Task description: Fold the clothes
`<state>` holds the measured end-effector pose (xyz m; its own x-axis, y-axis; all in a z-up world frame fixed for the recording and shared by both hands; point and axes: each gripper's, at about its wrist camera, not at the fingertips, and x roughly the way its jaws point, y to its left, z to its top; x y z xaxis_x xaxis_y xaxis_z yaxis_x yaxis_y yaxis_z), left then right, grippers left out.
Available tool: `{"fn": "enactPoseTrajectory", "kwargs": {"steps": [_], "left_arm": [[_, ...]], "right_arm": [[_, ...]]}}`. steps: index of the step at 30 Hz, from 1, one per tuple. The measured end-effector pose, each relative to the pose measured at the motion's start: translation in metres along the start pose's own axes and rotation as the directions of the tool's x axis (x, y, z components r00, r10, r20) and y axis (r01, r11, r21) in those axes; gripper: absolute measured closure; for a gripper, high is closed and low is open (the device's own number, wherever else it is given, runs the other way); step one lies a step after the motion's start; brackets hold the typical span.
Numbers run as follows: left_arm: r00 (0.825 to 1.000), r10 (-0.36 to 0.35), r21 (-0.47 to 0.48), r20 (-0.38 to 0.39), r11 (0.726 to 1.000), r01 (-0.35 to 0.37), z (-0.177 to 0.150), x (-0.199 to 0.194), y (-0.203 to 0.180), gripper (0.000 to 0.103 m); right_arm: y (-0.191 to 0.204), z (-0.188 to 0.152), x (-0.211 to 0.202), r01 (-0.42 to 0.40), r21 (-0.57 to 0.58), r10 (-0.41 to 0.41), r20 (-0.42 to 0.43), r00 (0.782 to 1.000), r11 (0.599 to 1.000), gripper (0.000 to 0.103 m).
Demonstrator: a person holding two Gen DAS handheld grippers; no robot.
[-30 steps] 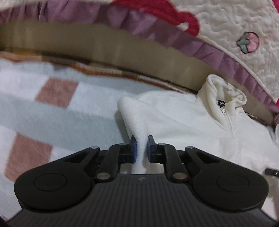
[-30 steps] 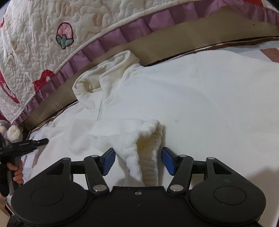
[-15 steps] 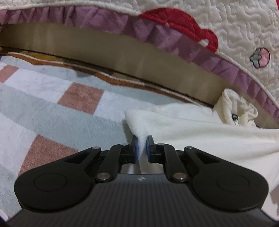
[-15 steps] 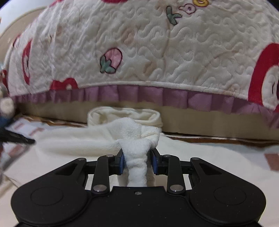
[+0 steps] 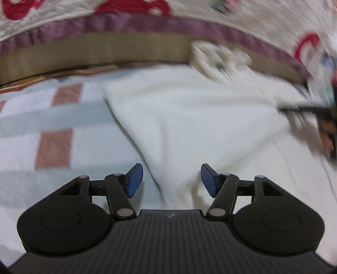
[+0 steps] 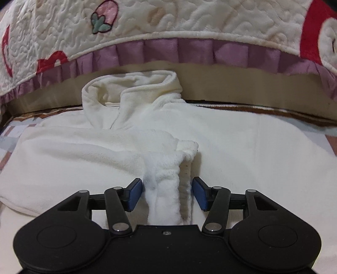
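Both hand-held grippers (image 5: 171, 179) (image 6: 167, 195) newly open, fleece (image 6: 105, 151) released.

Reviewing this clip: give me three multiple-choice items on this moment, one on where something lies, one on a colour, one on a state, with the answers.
1. Where does the cuff of the folded sleeve lie?
A. between the right gripper's pads
B. up on the quilt
C. inside the collar

2. What colour is the frill along the quilt's edge?
A. green
B. purple
C. black

3. How does the left gripper stand?
A. shut on the fleece
B. shut on nothing
C. open

Answers:
1 A: the cuff sits between the blue pads of the right gripper, which has just been opening.
2 B: the pleated band under the white quilting is purple.
3 C: its pads stand wide apart, having just opened, over the white fleece's edge.
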<state>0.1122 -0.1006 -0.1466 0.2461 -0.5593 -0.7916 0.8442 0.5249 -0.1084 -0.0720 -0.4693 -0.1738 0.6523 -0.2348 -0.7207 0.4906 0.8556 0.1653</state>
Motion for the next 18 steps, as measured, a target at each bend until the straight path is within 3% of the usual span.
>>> {"fn": "enactPoseTrajectory", "kwargs": {"steps": [2,5,6,7,12,15,18], "left_arm": [[0.999,0.039,0.088,-0.006,0.995,-0.038,-0.005,0.002,-0.018,0.043],[0.985,0.171,0.152,0.016,0.973,-0.172,-0.002,0.017,-0.029,0.043],[0.979,0.202,0.139,0.026,0.969,-0.204,0.000,0.020,-0.027,0.045],[0.979,0.200,0.105,0.032,0.974,-0.203,0.002,0.019,-0.021,0.053],[0.985,0.168,-0.053,0.042,0.985,-0.166,0.004,0.015,0.004,0.065],[0.970,0.241,-0.099,0.022,0.966,-0.238,0.009,0.021,0.000,0.059],[0.971,0.239,-0.140,0.018,0.962,-0.235,0.012,0.027,-0.007,0.063]], "right_arm": [[0.000,0.002,0.002,-0.007,0.056,0.007,-0.009,1.000,0.998,0.044],[-0.003,0.001,0.004,-0.016,0.110,0.016,-0.002,1.000,0.994,0.042],[-0.004,0.001,0.004,-0.019,0.128,0.018,0.006,1.000,0.992,0.041],[-0.005,0.000,0.004,-0.022,0.145,0.020,0.013,1.000,0.989,0.041],[-0.010,-0.003,0.004,-0.043,0.196,0.036,0.041,0.999,0.980,0.040],[-0.009,-0.002,0.004,-0.067,0.180,0.059,0.046,0.997,0.981,0.040],[-0.007,0.000,0.005,-0.058,0.151,0.052,0.042,0.998,0.987,0.040]]}}
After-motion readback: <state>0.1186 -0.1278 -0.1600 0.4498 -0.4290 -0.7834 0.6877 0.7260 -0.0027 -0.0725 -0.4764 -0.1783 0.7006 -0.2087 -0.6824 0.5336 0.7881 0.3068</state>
